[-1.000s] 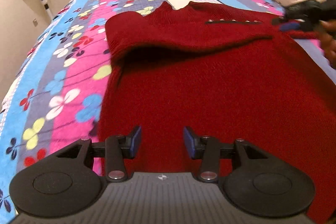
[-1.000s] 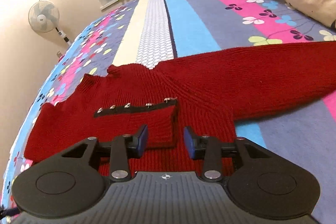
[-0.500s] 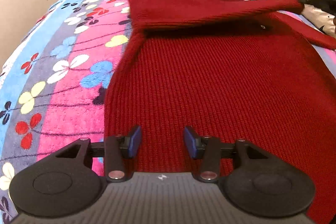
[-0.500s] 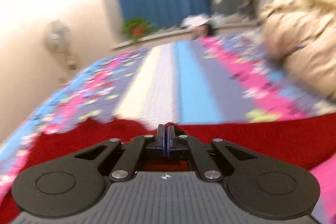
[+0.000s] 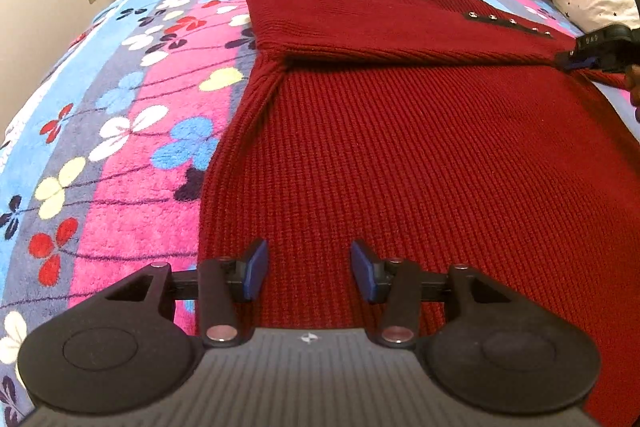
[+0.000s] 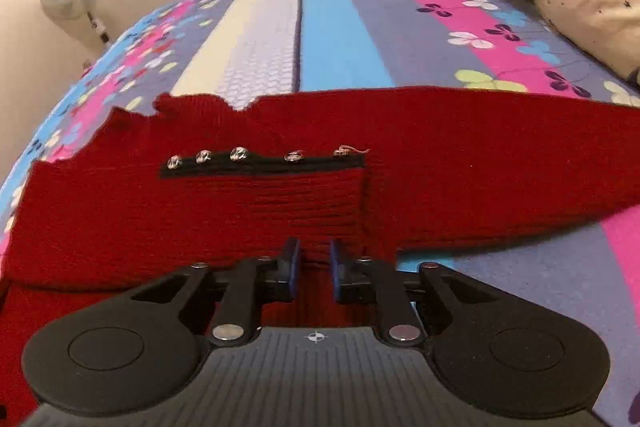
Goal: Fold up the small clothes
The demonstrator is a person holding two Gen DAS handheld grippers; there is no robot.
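Sweater: we see the red knit sweater (image 5: 400,155) spread flat on the bed (image 5: 120,131), hem at 6 o'clock, collar toward 12 in the left wrist view.
Folded sleeve: one sleeve (image 6: 264,203) lies across the chest, its studded cuff (image 6: 260,163) at 12 o'clock from the right claw.
Right claw: the right claw (image 6: 314,269) is parted narrowly, astride the sleeve edge; we judge it is not pinching.
Left claw: the left claw (image 5: 308,269) is spread wide above the hem, holding nothing.
Other sleeve: it (image 6: 500,155) runs out toward 3 o'clock, unfolded.
Risk, slide: lifting away could drag the loose knit and undo the fold.
Risk, snag: the studs could catch a finger.
Risk, skew: grabbing one layer at the hem would fold it crooked.
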